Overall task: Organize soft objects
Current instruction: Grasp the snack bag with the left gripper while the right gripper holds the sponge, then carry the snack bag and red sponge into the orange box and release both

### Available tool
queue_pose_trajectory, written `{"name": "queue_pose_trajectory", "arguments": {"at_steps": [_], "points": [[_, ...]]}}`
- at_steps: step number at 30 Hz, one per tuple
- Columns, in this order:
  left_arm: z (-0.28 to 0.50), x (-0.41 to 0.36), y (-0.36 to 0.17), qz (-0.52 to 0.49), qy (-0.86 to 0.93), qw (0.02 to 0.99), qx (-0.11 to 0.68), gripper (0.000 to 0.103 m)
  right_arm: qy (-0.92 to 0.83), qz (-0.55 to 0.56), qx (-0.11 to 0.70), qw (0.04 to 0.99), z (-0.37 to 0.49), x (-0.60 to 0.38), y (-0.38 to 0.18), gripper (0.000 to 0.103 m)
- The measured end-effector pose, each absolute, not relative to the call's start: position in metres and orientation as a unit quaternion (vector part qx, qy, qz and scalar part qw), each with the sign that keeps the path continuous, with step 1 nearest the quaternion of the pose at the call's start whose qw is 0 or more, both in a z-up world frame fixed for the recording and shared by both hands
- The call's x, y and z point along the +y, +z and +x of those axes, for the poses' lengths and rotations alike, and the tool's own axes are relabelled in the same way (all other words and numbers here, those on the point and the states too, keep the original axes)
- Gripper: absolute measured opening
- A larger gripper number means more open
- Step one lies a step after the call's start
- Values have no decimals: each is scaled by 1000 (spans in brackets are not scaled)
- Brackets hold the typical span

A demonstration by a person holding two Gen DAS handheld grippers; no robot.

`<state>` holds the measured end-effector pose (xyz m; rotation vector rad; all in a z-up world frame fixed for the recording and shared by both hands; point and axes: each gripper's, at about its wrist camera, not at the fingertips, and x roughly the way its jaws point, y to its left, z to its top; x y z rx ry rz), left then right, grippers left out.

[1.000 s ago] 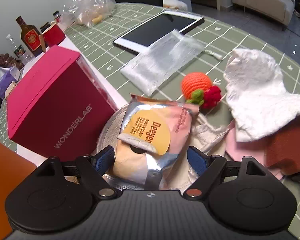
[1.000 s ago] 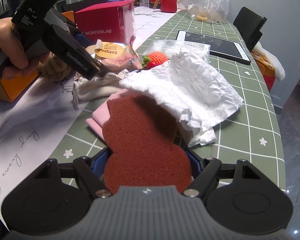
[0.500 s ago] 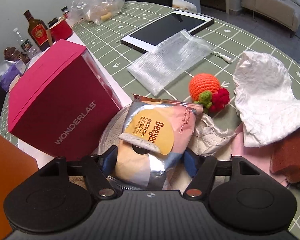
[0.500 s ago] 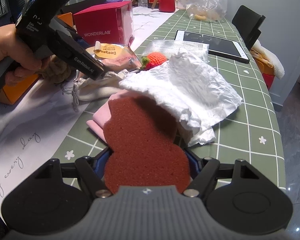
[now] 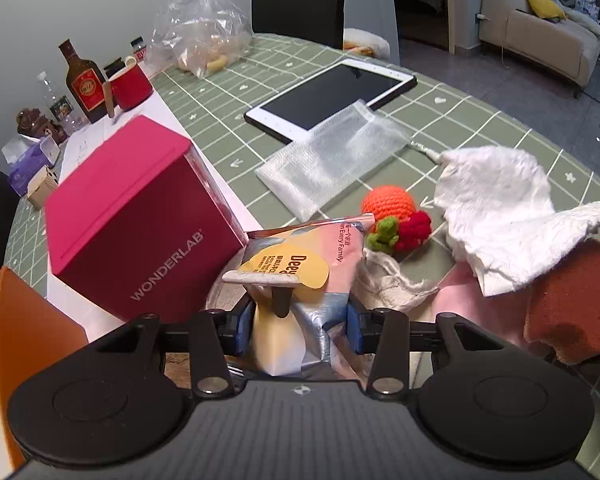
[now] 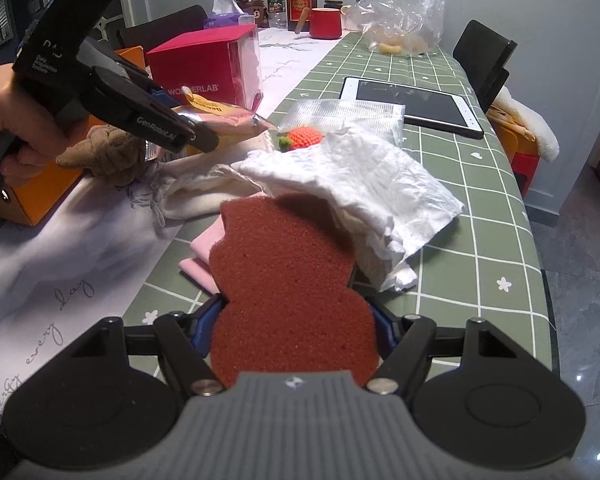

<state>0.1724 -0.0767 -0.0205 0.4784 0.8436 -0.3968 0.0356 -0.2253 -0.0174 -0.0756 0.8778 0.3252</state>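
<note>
Right wrist view: left gripper [image 6: 204, 142] angled down, jaws just closing onto the snack pouch [image 6: 224, 118]; right gripper [image 6: 294, 330] clamps the sponge [image 6: 284, 280].

My left wrist camera looks steeply down, close over the snack pouch [image 5: 300, 280], facing the table's far corner. My right camera sits close above the sponge [image 6: 288, 300]. Both share the crocheted fruit [image 5: 388, 204].

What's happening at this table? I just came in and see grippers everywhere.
A person is sorting soft things with two handheld grippers. The left gripper has just been closing and now pinches a foil snack pouch beside the pink box. The right gripper is clamped on a reddish-brown sponge above the pink cloth and white paper towel.
</note>
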Motion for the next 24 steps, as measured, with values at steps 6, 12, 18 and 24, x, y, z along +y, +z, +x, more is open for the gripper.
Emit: {"name": "queue_pose_trajectory", "arguments": {"at_steps": [6,12,18,24], "points": [[157,-75,-1,224,-197,873,386,51,158,-41,418,894,28,-223,-6,72],[144,-66,18,218,-198,882,369,51,156,-45,408,899,16,-218,7,72],[130,-55,40,209,-202,890,352,51,151,-47,405,901,9,-214,24,72],[115,-43,57,204,-207,896,336,51,169,-38,404,898,0,-204,42,72]]}}
